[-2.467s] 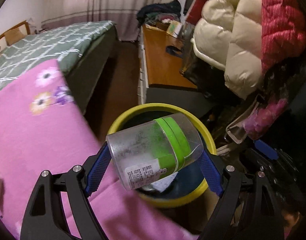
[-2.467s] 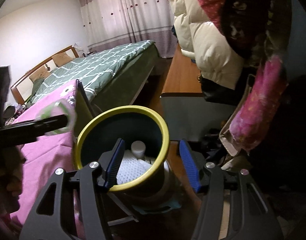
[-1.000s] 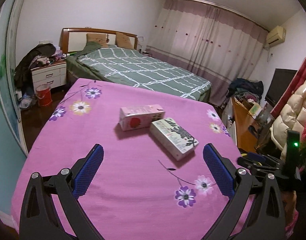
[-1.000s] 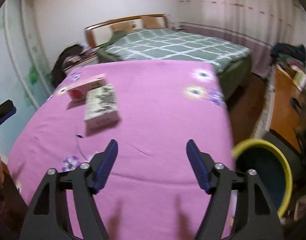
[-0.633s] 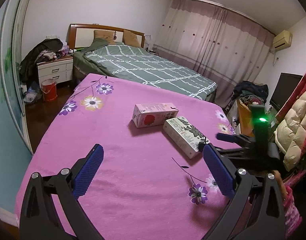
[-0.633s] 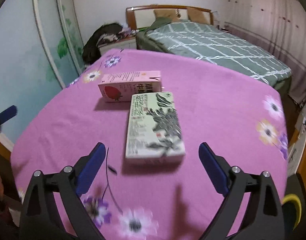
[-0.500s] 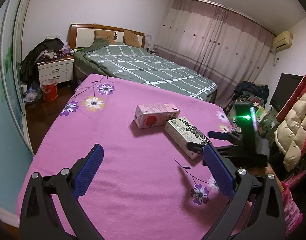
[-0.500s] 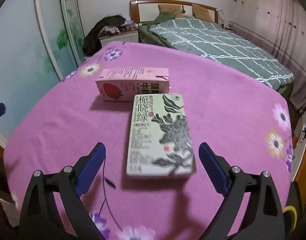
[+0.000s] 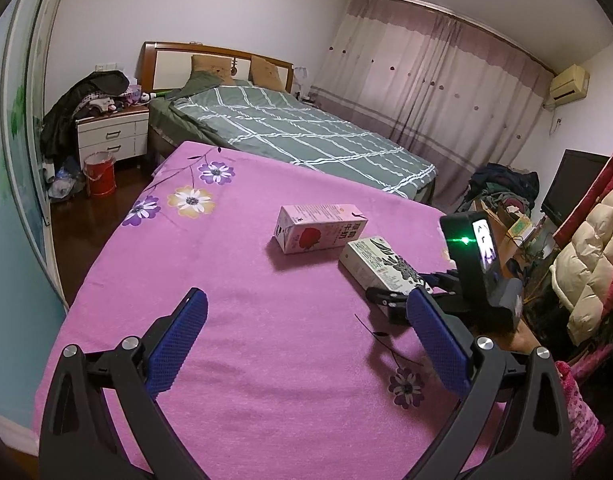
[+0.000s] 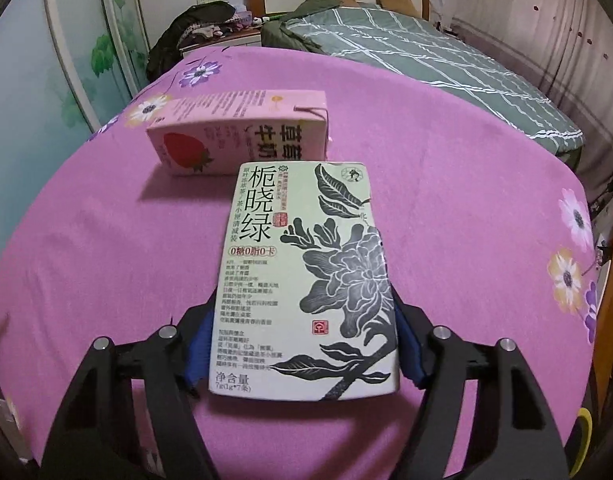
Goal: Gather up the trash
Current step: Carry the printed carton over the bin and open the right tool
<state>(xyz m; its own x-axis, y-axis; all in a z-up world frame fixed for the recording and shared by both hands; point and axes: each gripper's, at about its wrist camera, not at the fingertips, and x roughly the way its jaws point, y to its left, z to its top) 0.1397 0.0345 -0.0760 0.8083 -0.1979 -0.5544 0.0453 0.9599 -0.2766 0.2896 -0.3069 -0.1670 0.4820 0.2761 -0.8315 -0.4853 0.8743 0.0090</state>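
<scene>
The pale green tea box (image 10: 302, 280) lies flat on the pink flowered tablecloth (image 10: 446, 208), just in front of the pink strawberry milk carton (image 10: 242, 136). The right gripper (image 10: 304, 350) has just been closing its jaws, and its blue pads now press the near end of the tea box from both sides. The left gripper (image 9: 306, 344) hovers beside the tea box with jaws wide apart and nothing between them.

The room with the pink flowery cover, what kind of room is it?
It looks like a bedroom in someone's home. There is a bed with a green checked blanket and a wooden headboard, a white nightstand beside it piled with clothes, and long curtains across the far wall.
</scene>
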